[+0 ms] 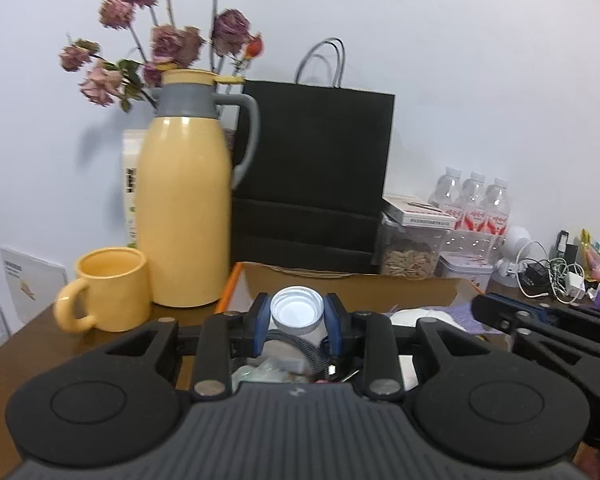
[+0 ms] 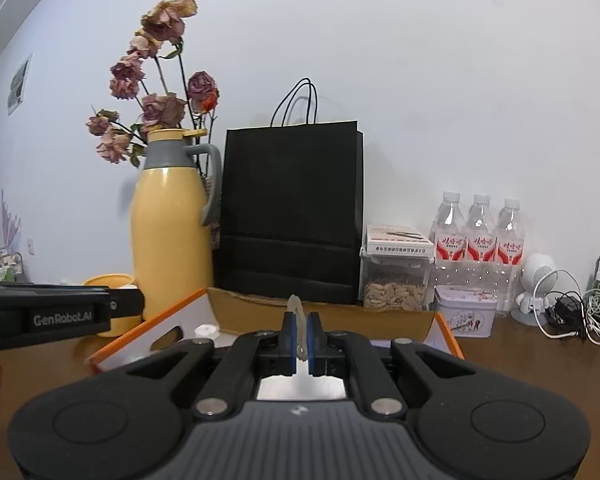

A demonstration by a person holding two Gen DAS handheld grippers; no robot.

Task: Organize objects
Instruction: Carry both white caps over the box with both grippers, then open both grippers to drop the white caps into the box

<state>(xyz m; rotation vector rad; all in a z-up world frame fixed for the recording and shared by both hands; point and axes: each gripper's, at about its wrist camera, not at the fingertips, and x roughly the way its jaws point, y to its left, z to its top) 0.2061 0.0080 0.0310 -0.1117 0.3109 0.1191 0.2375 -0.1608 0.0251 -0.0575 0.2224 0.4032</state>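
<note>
My left gripper (image 1: 296, 314) is shut on a white bottle with a ridged white cap (image 1: 297, 309), held over an open cardboard box (image 1: 352, 288) with orange edges. Cables and small clutter lie in the box under the jaws. My right gripper (image 2: 300, 332) is shut on a thin beige rubber band (image 2: 296, 308), whose loop sticks up above the blue pads. It hangs over the same box (image 2: 340, 312). The right gripper shows at the right edge of the left wrist view (image 1: 540, 324), and the left gripper at the left edge of the right wrist view (image 2: 60, 312).
On the brown table stand a yellow thermos jug (image 1: 184, 208), a yellow mug (image 1: 108, 290), dried roses (image 1: 160, 40), a black paper bag (image 1: 312, 176), a seed container (image 2: 396, 284), a tin (image 2: 466, 314), three water bottles (image 2: 480, 236) and tangled cables (image 2: 580, 312).
</note>
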